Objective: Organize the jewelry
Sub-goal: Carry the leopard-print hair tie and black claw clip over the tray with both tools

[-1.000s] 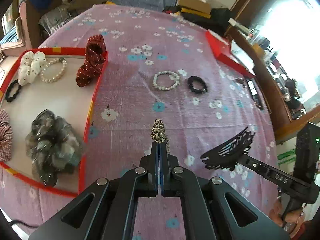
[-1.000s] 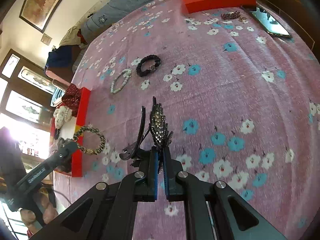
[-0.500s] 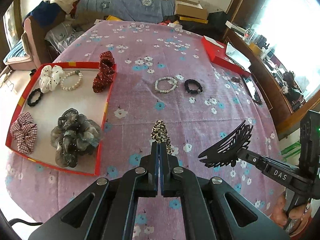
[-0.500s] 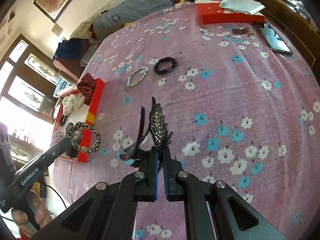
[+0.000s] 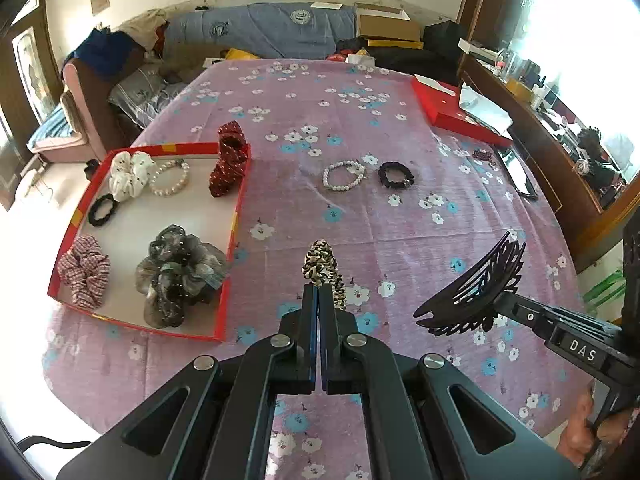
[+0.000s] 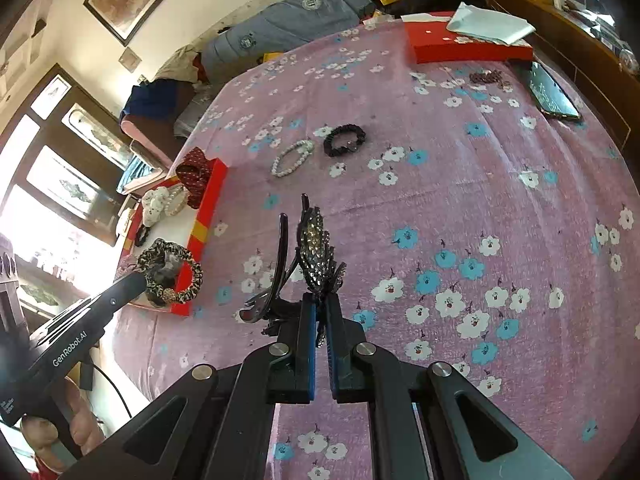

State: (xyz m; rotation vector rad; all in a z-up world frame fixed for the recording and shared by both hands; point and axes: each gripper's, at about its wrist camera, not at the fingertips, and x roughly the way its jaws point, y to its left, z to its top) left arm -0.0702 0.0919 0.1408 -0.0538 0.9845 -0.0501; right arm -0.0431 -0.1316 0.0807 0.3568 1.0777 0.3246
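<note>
— Pink flowered cloth (image 5: 400, 240) covers the whole counter; what sits on it?

— Biggest, a red tray (image 5: 236, 216) at the left, with a grey scrunchie (image 5: 180, 276), a plaid one (image 5: 84, 272), a white one (image 5: 128, 174), a dark red one (image 5: 230, 158) draped over its far rim, a pearl bracelet (image 5: 170, 178) and a thin black tie (image 5: 102, 210).

— And loose on the cloth?

— A bead bracelet (image 5: 344, 176) just beside a black scrunchie (image 5: 396, 175), both well apart from the tray.

— The grippers?

— Right gripper (image 6: 320, 320) has its jaws clenched on a black hair claw (image 6: 316, 248) (rhinestone face toward the camera). Left gripper (image 5: 319, 300) pinches a leopard-print hair tie (image 5: 322, 268), held above the cloth beside the tray's near corner.
</note>
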